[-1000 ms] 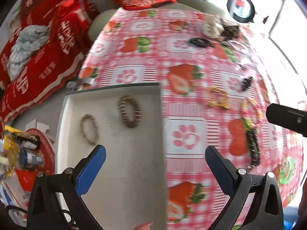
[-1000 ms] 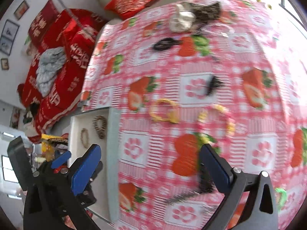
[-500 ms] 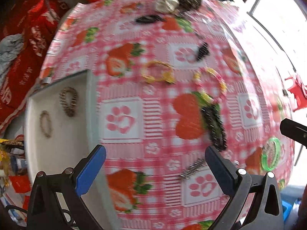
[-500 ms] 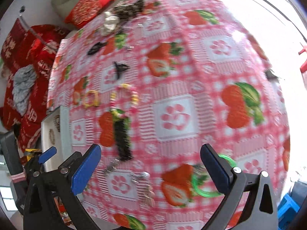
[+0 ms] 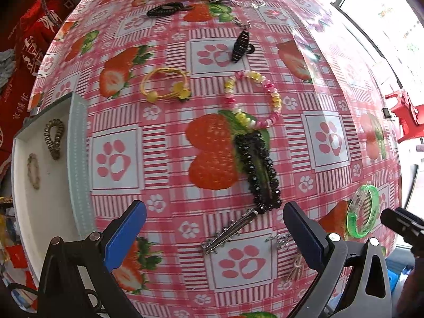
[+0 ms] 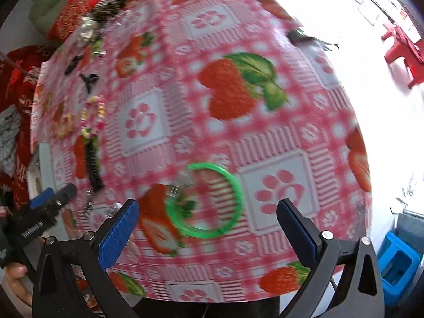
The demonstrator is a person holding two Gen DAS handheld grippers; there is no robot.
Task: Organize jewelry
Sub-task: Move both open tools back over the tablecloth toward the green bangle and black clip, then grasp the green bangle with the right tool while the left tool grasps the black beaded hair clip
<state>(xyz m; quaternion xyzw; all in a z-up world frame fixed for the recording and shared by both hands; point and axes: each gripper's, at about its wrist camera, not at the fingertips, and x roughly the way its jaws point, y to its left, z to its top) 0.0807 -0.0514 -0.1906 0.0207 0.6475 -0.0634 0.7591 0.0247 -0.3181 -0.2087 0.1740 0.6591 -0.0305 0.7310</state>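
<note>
The white tray (image 5: 50, 212) sat at the table's left edge, and inside it lay two pieces only: a dark coiled bracelet (image 5: 54, 138) toward the far end and a pale beaded bracelet (image 5: 34, 167) just beside it, apart from each other. Everything else was out on the strawberry tablecloth (image 5: 164, 159). The yellow hair tie (image 5: 165, 86), the pink-and-yellow bead bracelet (image 5: 253, 99), the black beaded clip (image 5: 261, 172) touching that bracelet's near end, and the silver toothed clip (image 5: 230, 232) were spread across the middle. The left gripper (image 5: 214, 235) hovered over the silver clip, jaws spread wide, holding nothing. The right gripper (image 6: 208, 232) hung wide apart too, empty, with the green bangle (image 6: 209, 201) lying on the cloth between its blue pads (image 6: 116, 234); that view was blurred. White lettering ran along the left tool's black body there, too smeared to read for certain. Red cloth (image 5: 23, 53) beyond the table carried white characters.
</note>
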